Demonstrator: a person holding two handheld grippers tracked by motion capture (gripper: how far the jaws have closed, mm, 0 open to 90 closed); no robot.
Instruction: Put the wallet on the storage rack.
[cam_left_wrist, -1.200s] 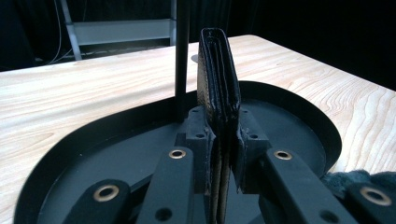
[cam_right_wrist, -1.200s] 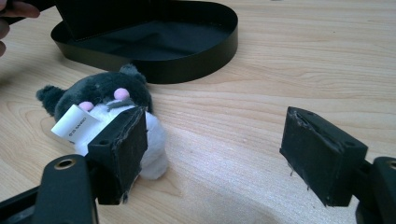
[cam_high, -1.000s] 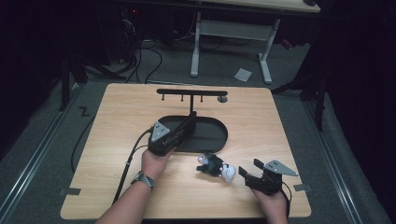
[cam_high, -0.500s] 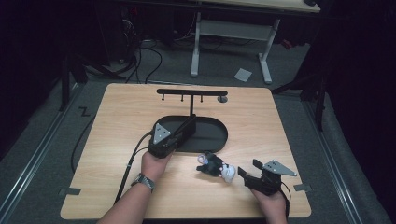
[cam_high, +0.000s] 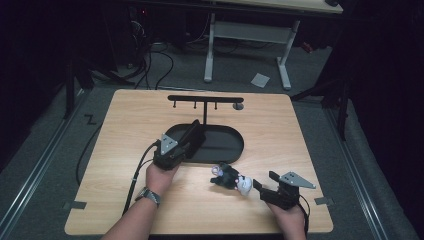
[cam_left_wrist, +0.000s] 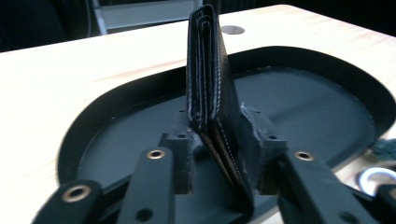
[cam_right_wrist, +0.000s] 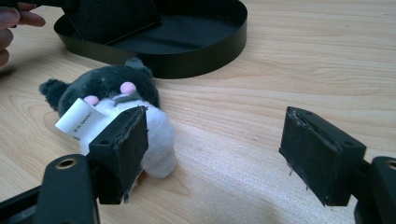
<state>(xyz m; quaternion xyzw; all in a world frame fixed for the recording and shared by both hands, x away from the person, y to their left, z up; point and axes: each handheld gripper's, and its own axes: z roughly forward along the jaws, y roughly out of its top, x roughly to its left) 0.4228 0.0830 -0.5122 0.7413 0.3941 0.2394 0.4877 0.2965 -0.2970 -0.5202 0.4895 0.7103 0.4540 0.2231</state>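
Observation:
My left gripper (cam_high: 191, 136) is shut on a black folded wallet (cam_high: 194, 130), held on edge over the left part of a black oval tray (cam_high: 236, 141). In the left gripper view the wallet (cam_left_wrist: 210, 88) stands upright between the two pads above the tray floor (cam_left_wrist: 308, 98). A small grey and white plush toy (cam_high: 229, 177) with a paper tag lies on the table in front of the tray. My right gripper (cam_high: 264, 189) is open just right of it. In the right gripper view its left pad (cam_right_wrist: 122, 148) is against the plush toy (cam_right_wrist: 116, 91), which lies outside the gap.
A black T-shaped rack (cam_high: 205, 100) with small hooks stands at the far edge of the wooden table (cam_high: 300, 135). The left gripper's cable (cam_high: 137, 172) trails off the near left side. The tray wall (cam_right_wrist: 201, 56) rises just beyond the toy.
The left gripper with the wallet has edged slightly left over the tray. The right gripper and the toy keep their places.

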